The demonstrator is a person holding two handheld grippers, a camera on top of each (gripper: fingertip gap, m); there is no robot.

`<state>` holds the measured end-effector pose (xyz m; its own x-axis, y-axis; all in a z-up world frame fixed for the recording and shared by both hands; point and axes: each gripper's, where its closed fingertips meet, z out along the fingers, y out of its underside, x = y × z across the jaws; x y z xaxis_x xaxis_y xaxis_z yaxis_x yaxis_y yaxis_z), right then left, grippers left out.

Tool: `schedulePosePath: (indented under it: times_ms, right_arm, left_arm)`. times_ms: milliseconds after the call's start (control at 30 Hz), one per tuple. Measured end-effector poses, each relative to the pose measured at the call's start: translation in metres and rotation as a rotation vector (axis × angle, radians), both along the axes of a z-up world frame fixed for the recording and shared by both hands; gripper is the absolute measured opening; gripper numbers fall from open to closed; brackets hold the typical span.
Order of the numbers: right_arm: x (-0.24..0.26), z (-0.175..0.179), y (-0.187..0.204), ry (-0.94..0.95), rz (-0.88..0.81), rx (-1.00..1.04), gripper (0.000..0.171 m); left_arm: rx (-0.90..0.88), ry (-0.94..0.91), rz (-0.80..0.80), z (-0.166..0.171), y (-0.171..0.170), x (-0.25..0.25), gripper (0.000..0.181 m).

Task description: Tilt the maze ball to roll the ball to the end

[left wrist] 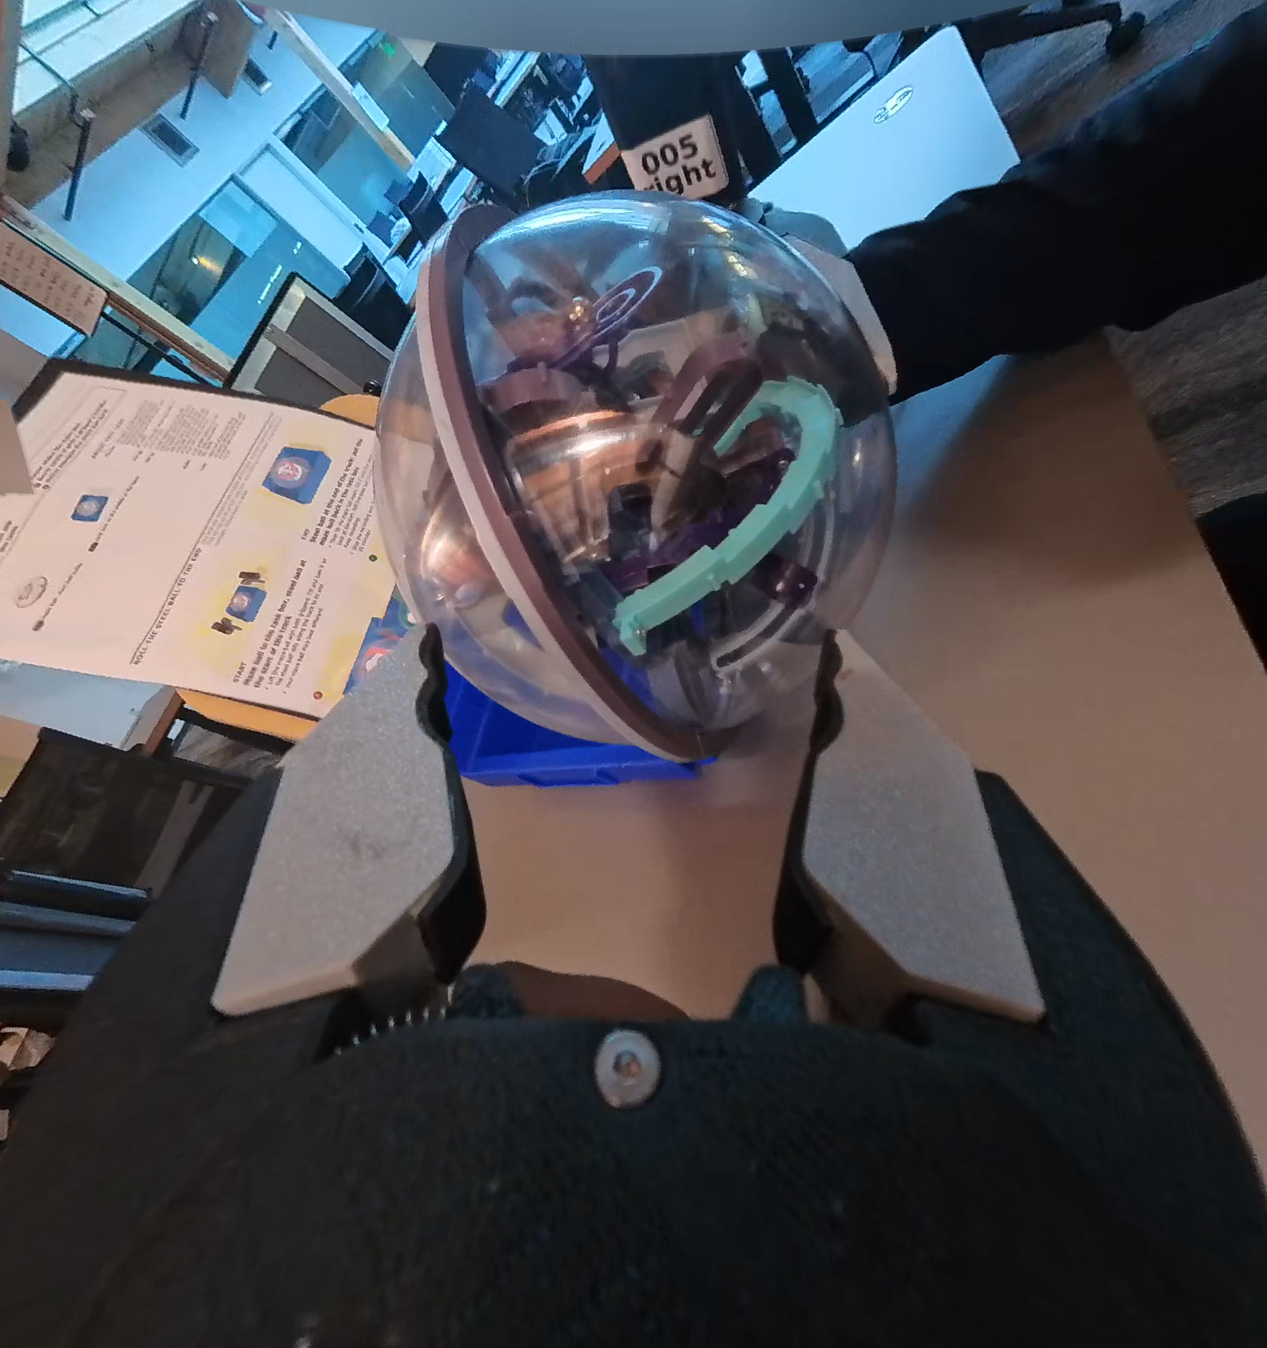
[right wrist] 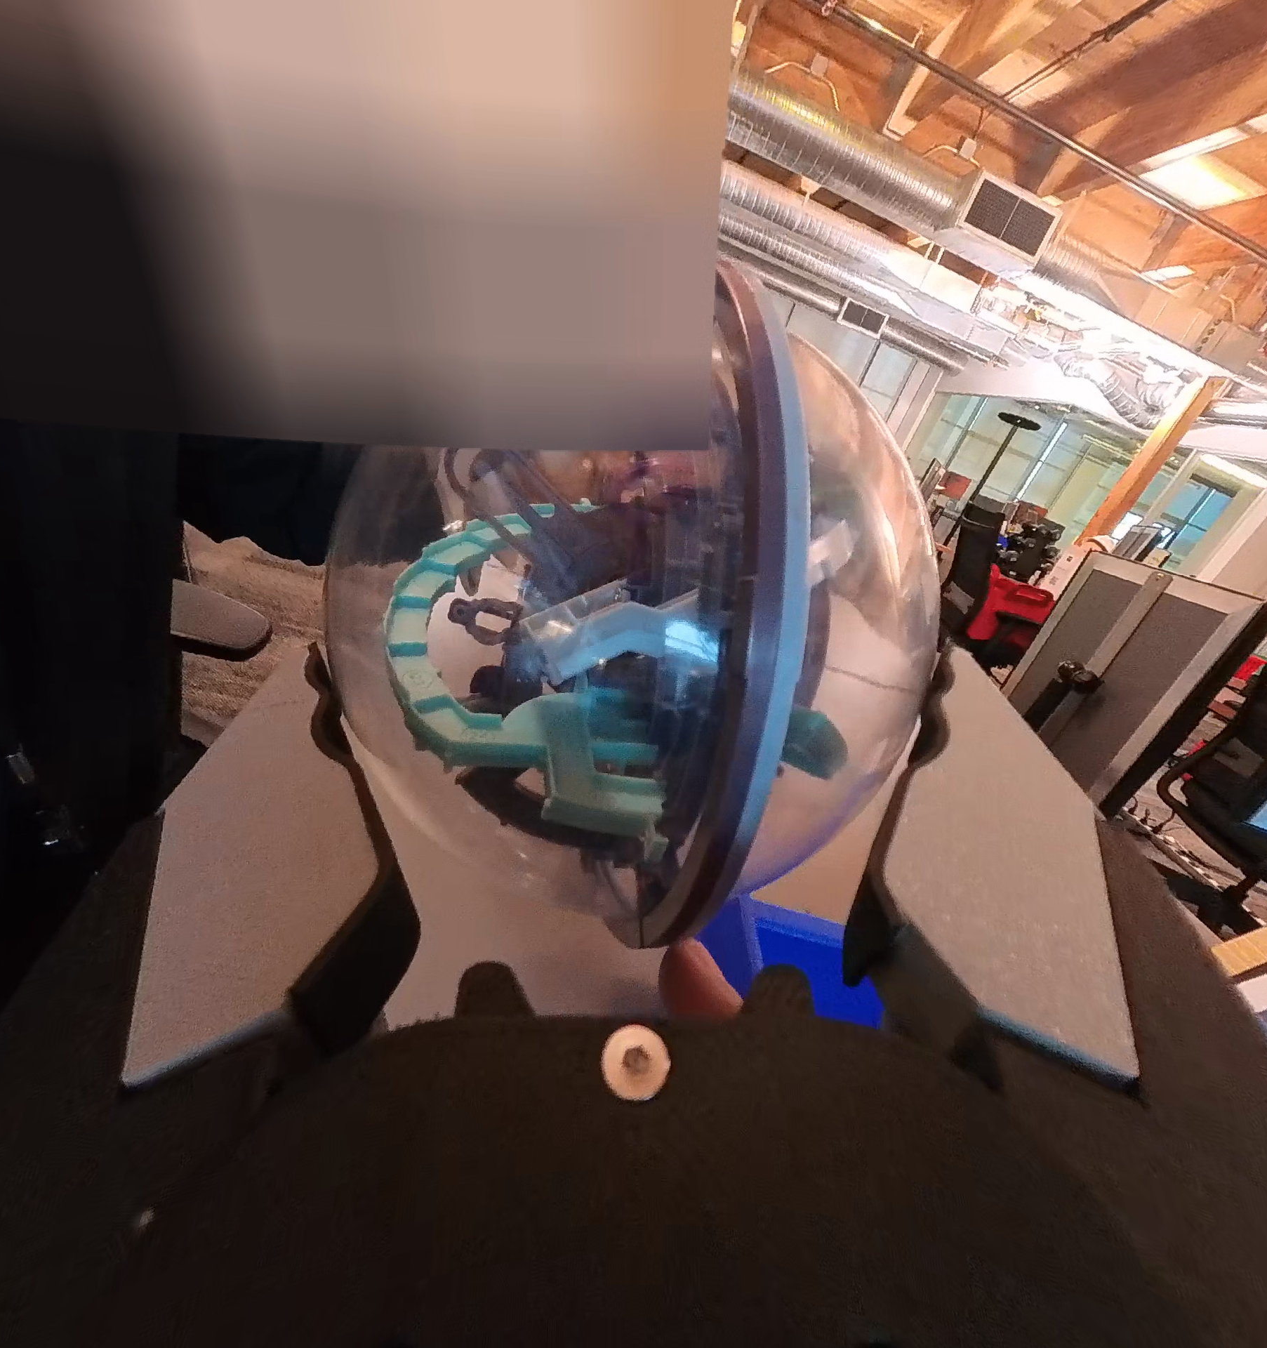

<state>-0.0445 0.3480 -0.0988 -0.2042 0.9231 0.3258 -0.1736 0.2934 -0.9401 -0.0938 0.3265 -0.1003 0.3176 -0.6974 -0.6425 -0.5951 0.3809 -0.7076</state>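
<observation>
The maze ball is a clear plastic sphere with a dark equator ring and mint-green and purple tracks inside. It hangs tilted in the air above a blue box. My left gripper is shut on its lower part, one fingertip on each side. A small shiny steel ball seems to sit near a purple spiral at the top. In the right wrist view the maze ball fills the centre, and my right gripper is shut on it from the opposite side. One right finger shows behind the sphere.
A tan table lies below. A printed instruction sheet stands at the left. A person's dark sleeve reaches in from the right. A fingertip shows under the sphere, beside the blue box. Office desks and chairs lie beyond.
</observation>
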Motion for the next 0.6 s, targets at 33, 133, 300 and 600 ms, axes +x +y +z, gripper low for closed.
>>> schedulePosePath:
  times_ms: [33,133,300,600]
  right_arm:
    - [0.0004,0.0004,-0.0005,0.004,0.002,-0.001,0.151]
    - [0.0018,0.0010,-0.0014,0.009,0.005,-0.002,0.151]
    - [0.0042,0.0023,-0.0032,0.021,0.015,-0.010,0.151]
    - [0.0036,-0.0008,-0.0033,0.018,0.021,-0.009,0.151]
  left_arm:
    - [0.000,0.002,0.001,0.0006,-0.0004,0.0005,0.100]
    - [0.002,0.005,0.003,0.0018,-0.0017,0.0023,0.100]
    - [0.004,0.006,0.002,0.0043,-0.0042,0.0051,0.100]
    - [0.007,0.012,0.005,0.0044,-0.0058,0.0058,0.100]
